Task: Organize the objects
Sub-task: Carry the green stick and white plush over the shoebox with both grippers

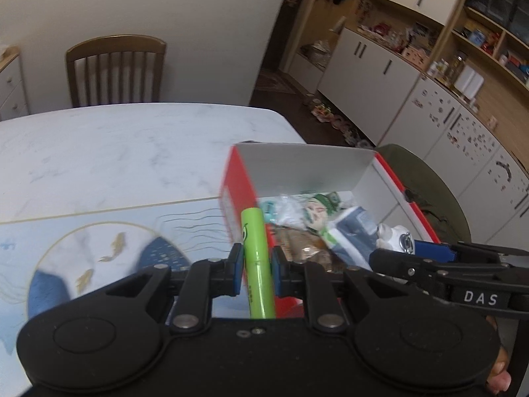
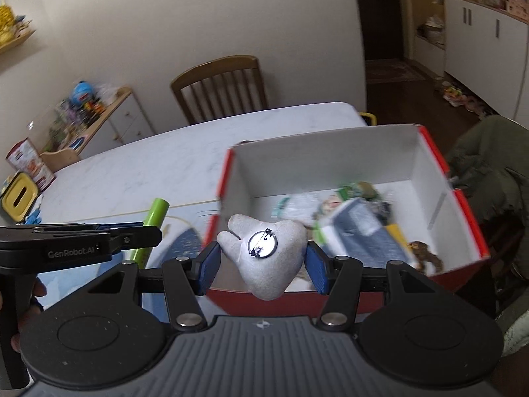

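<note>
My left gripper (image 1: 256, 264) is shut on a lime-green marker (image 1: 256, 258) that stands almost upright between the blue pads, just left of the red box (image 1: 236, 195). Seen from the right wrist, that marker (image 2: 150, 231) pokes out behind the left gripper (image 2: 132, 235). My right gripper (image 2: 263, 261) is shut on a white plush brooch (image 2: 264, 251) with a round metal pin back, held over the near wall of the red box (image 2: 469, 218). From the left, the brooch (image 1: 391, 236) and right gripper (image 1: 423, 248) hang above the box's right side.
The open box holds several items: a wrapped packet (image 1: 287, 211), a grey-blue pack (image 2: 363, 228), a brown trinket (image 2: 425, 254). It rests on a white marble table (image 1: 115, 145) beside a blue fish-print mat (image 1: 99, 251). A wooden chair (image 2: 221, 86) stands at the far edge; an olive garment (image 2: 489, 165) at right.
</note>
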`<move>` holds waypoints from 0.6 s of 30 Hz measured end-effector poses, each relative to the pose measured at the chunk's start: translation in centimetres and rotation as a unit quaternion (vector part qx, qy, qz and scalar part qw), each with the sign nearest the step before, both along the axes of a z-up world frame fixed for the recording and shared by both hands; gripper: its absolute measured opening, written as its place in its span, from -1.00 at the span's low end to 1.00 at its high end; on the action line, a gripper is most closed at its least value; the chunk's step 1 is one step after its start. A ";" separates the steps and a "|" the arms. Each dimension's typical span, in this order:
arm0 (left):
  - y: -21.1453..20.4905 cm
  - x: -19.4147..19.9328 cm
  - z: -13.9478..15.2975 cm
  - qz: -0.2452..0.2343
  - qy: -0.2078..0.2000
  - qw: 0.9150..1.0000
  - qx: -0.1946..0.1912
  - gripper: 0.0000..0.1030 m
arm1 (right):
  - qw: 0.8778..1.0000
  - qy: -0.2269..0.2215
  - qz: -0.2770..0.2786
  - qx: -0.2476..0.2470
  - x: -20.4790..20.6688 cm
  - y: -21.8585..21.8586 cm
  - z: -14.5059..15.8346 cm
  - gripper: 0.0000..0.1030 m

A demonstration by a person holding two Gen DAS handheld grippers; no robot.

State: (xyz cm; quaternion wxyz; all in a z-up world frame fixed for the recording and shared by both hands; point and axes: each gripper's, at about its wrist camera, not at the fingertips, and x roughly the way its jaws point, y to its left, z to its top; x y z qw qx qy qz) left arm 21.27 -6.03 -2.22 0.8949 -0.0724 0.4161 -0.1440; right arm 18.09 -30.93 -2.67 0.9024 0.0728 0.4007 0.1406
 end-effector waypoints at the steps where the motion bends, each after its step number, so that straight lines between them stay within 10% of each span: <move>1: -0.7 0.2 0.0 -0.004 0.002 1.000 0.001 -0.70 | 1.000 0.000 -0.003 -0.001 0.0 -0.6 -0.1 0.07; 18: -9.9 6.0 -3.3 -0.037 0.023 0.998 0.055 -0.70 | 0.998 -0.007 -0.023 -0.064 4.1 -8.1 -2.6 0.07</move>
